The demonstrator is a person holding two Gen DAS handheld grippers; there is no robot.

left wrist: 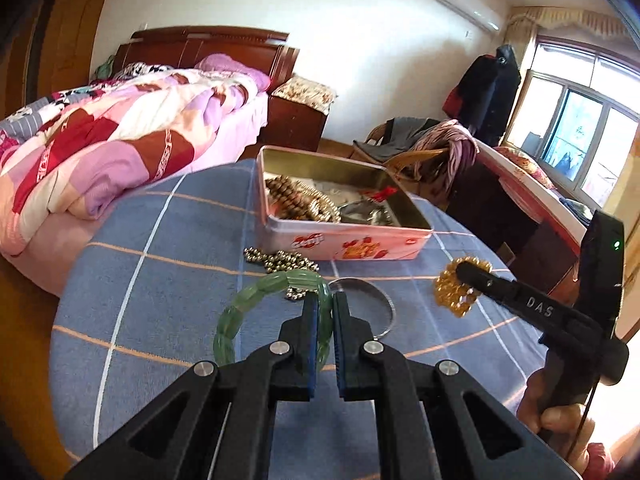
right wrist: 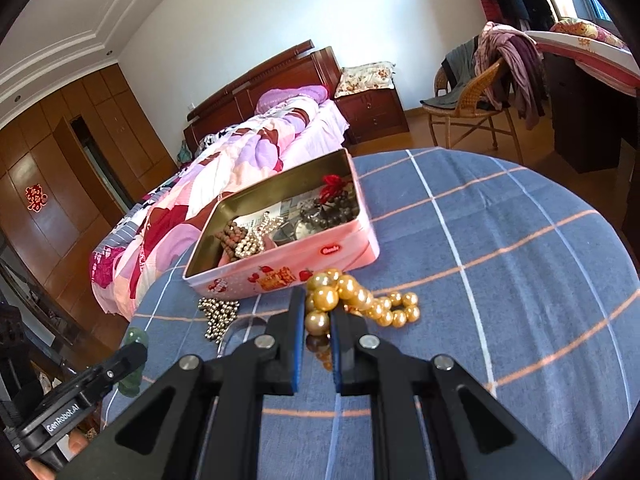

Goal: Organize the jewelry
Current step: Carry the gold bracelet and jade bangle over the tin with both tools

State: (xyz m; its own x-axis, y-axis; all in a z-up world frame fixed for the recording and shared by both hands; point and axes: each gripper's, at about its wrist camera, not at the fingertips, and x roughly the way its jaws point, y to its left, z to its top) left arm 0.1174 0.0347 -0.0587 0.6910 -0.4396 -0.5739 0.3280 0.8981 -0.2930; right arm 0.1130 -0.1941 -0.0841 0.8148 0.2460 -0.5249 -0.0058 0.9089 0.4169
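Observation:
My left gripper point(left wrist: 325, 303) is shut on a green jade bracelet point(left wrist: 240, 308) that rests low over the blue checked tablecloth point(left wrist: 168, 280). My right gripper point(right wrist: 318, 312) is shut on a gold bead bracelet point(right wrist: 352, 292), whose loose end lies on the cloth; it also shows in the left wrist view point(left wrist: 456, 292). A pink open tin box point(left wrist: 344, 240) stands just beyond, holding brown wooden beads point(left wrist: 288, 192), pale beads and dark pieces; it also shows in the right wrist view point(right wrist: 280, 272). A silver ball-bead chain point(left wrist: 280, 260) and a thin silver bangle point(left wrist: 380, 300) lie in front of the tin.
A bed with a pink patchwork quilt point(left wrist: 100, 152) lies left of the round table. A wicker chair draped with clothes point(right wrist: 480, 80) and a dark desk point(right wrist: 584, 120) stand beyond the table's far edge. A nightstand point(right wrist: 372, 112) stands by the headboard.

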